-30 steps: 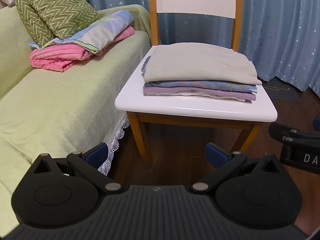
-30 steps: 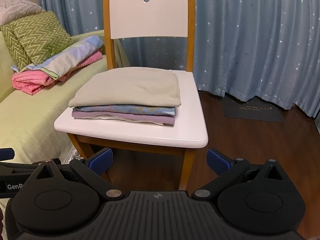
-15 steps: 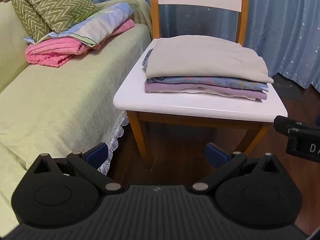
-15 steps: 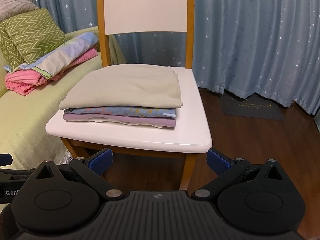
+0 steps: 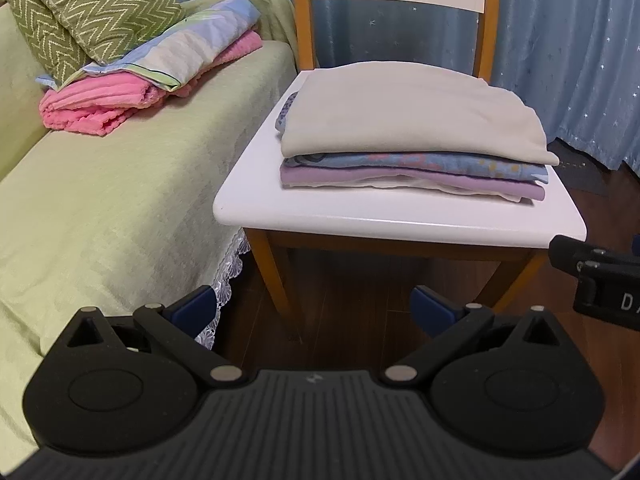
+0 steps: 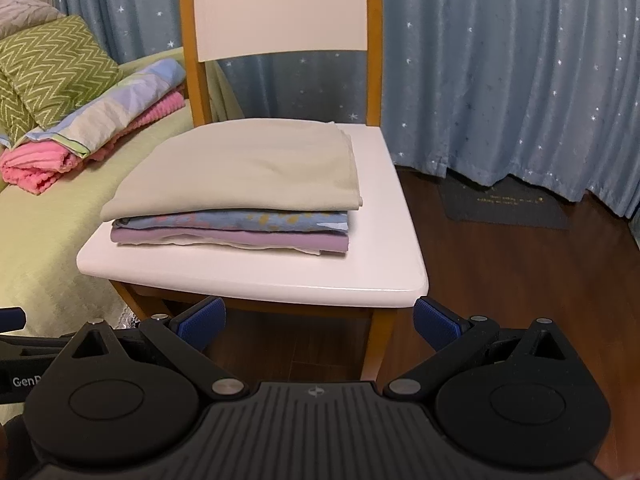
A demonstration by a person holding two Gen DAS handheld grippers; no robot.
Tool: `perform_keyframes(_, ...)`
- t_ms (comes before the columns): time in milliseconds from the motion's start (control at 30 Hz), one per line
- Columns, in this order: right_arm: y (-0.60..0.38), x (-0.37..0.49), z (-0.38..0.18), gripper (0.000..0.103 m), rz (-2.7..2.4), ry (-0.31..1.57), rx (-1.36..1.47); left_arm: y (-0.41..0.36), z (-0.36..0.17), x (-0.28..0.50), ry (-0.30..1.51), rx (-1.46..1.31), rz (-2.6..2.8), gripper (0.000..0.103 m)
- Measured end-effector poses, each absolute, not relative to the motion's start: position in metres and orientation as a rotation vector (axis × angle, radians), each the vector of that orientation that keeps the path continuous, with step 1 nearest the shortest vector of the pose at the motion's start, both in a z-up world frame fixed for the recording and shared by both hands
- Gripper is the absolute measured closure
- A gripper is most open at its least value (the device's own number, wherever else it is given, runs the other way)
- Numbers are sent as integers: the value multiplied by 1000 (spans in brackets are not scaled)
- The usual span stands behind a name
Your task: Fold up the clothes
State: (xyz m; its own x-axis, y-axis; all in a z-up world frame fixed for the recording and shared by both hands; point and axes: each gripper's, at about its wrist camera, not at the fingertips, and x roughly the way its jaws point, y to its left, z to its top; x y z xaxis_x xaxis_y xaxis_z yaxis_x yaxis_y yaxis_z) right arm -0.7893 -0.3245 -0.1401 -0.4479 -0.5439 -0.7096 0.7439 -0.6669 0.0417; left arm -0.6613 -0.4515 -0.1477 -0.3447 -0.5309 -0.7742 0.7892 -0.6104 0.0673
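Folded clothes (image 5: 412,136) (soft, light, likely to slump) ahead of wide-open, empty left tongs (image 5: 314,310) and right tongs (image 6: 320,318); best pinched at an edge.

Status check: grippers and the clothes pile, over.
Left gripper open, empty. Right gripper open, empty. Folded stack on chair seat, beige piece topmost. Nothing in the way.

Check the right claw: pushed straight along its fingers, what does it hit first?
Probably the front edge of the white wooden chair seat, just beyond the open right claw; the folded clothes stack sits higher and farther back. Depth is uncertain.
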Motion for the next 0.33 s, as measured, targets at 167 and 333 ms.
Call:
perform_keyframes(167,-326,-795,-142,0,-2151,353,921,-457,-150,-667,407,1012,-2028,1)
perform_keyframes(333,-329,-800,-143,0,-2158,350,922,-454,-152,-675,396,1016,-2035,1)
